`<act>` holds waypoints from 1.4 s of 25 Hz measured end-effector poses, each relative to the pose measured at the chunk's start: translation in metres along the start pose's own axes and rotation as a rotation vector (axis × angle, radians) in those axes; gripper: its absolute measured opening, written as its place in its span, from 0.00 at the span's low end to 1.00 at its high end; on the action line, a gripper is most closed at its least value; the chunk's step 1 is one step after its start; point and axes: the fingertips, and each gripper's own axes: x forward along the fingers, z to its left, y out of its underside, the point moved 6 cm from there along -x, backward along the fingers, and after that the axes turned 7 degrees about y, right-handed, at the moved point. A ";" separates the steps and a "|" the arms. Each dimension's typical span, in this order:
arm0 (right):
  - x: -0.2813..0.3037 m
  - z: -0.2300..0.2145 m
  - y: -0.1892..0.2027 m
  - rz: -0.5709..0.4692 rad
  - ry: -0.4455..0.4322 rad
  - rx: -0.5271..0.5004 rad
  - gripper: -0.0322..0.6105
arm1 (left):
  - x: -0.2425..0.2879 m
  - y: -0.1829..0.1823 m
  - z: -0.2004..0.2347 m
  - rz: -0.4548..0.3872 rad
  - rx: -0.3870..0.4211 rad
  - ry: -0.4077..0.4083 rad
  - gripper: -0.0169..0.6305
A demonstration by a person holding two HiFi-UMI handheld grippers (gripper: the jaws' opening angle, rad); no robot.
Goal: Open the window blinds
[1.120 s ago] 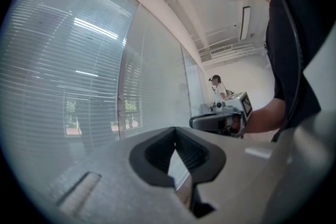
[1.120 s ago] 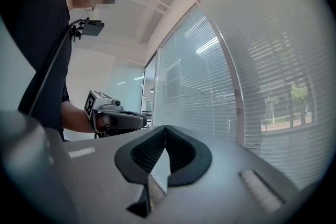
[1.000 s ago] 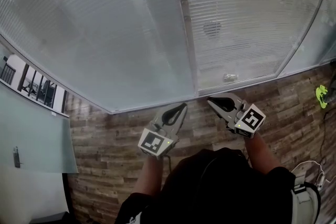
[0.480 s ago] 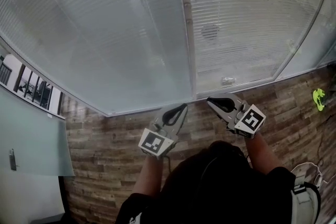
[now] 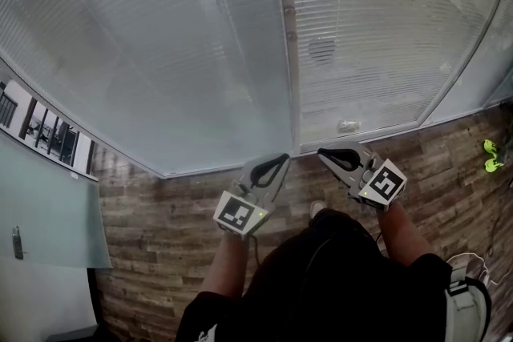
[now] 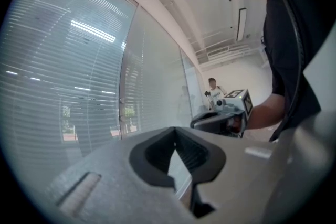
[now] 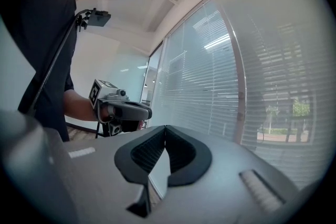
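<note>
The window blinds (image 5: 160, 52) hang with slats shut behind glass, left and right of an upright frame post (image 5: 287, 68). A small knob (image 5: 349, 125) sits low on the right pane. My left gripper (image 5: 280, 159) is shut with nothing held, its tips near the bottom of the post. My right gripper (image 5: 321, 151) is also shut and empty, just right of the post. In the left gripper view my left gripper (image 6: 175, 129) points along the blinds (image 6: 68, 76), with the right gripper (image 6: 220, 118) beyond. The right gripper view shows my right gripper (image 7: 166, 127) and the blinds (image 7: 262, 76).
Wood-plank floor (image 5: 160, 212) runs up to the window base. A glass partition (image 5: 48, 212) stands at the left. A green object (image 5: 490, 156) lies on the floor at the right, a white cable (image 5: 473, 256) at lower right. Another person (image 6: 213, 87) stands far off.
My left gripper has edged forward toward the window base. The right gripper has stayed in place. A shoe tip now shows below the grippers.
</note>
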 end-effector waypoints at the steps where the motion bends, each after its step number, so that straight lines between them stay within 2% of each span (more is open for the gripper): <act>1: 0.002 -0.003 -0.001 -0.003 -0.001 -0.002 0.06 | 0.001 -0.001 0.003 -0.002 0.001 -0.003 0.03; 4: 0.011 -0.014 -0.006 -0.019 -0.013 -0.035 0.06 | 0.004 -0.002 0.012 0.000 0.005 -0.018 0.03; 7: 0.022 -0.029 -0.002 -0.005 -0.027 -0.021 0.06 | 0.011 0.001 0.030 -0.001 0.032 -0.036 0.03; 12: 0.038 -0.048 0.006 -0.007 -0.048 -0.011 0.06 | 0.020 0.007 0.048 0.032 0.003 -0.057 0.03; 15: 0.046 -0.064 0.005 -0.016 -0.067 -0.006 0.06 | 0.027 0.010 0.063 0.014 0.035 -0.093 0.03; 19: 0.059 -0.091 -0.004 -0.022 -0.087 -0.001 0.06 | 0.035 -0.002 0.081 0.035 0.004 -0.137 0.03; 22: 0.072 -0.104 -0.008 -0.024 -0.099 -0.004 0.06 | 0.035 0.000 0.100 0.025 0.019 -0.169 0.03; 31: 0.085 -0.144 0.003 -0.038 -0.113 0.001 0.06 | 0.068 0.005 0.118 0.055 -0.013 -0.182 0.03; 35: 0.087 -0.162 0.001 -0.053 -0.118 -0.014 0.06 | 0.082 0.011 0.129 0.038 0.020 -0.195 0.03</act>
